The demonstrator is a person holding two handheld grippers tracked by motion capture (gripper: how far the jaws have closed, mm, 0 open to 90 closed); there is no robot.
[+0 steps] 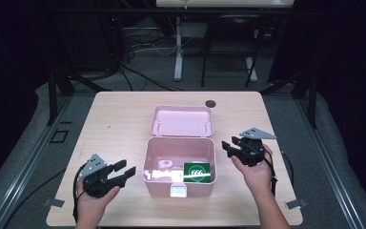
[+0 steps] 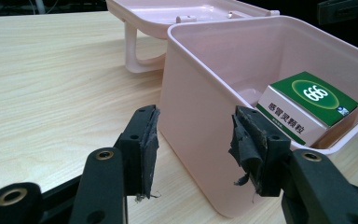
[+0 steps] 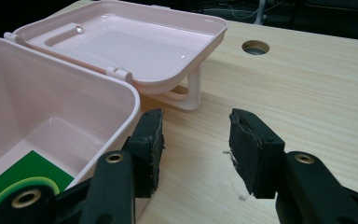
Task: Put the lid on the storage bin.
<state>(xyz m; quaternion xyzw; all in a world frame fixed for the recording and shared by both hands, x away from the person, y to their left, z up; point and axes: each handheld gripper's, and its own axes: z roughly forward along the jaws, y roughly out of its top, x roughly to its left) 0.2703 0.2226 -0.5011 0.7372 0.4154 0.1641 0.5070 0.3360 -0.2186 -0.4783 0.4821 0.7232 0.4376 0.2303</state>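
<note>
Dark surroundings frame a pale wooden table point(image 1: 124, 124), with cabling and metal stand legs on the floor beyond its far edge. A round cable hole point(image 1: 210, 103) sits near the table's 12 o'clock edge.

At the centre of the table stands a pink plastic storage box point(image 1: 178, 167), open, its hinged lid point(image 1: 182, 120) thrown back flat toward 12 o'clock and resting on its carry handle point(image 3: 193, 91). A white latch point(image 1: 178, 191) shows on the box's near wall at 6 o'clock. Inside the box, at its 4 o'clock corner, lies a green and white medicine carton point(image 1: 198, 172) marked "666", green face up, close against the right-hand wall. The remainder of the box floor appears bare and glossy.

Left gripper point(image 1: 125, 171) is held at the 8 o'clock side of the box, just beside its left wall but apart from it. Its jaws stand spread with nothing between them; in the left gripper view the worn black pads point(image 2: 145, 144) frame the box's near corner without contact.

Right gripper point(image 1: 228, 146) is held at the 3 o'clock side of the box, near the rim. Its jaws are likewise parted and carry nothing; in the right gripper view one pad point(image 3: 151, 140) lies just beside the box's rounded corner, contact not determinable, the other over bare table.
</note>
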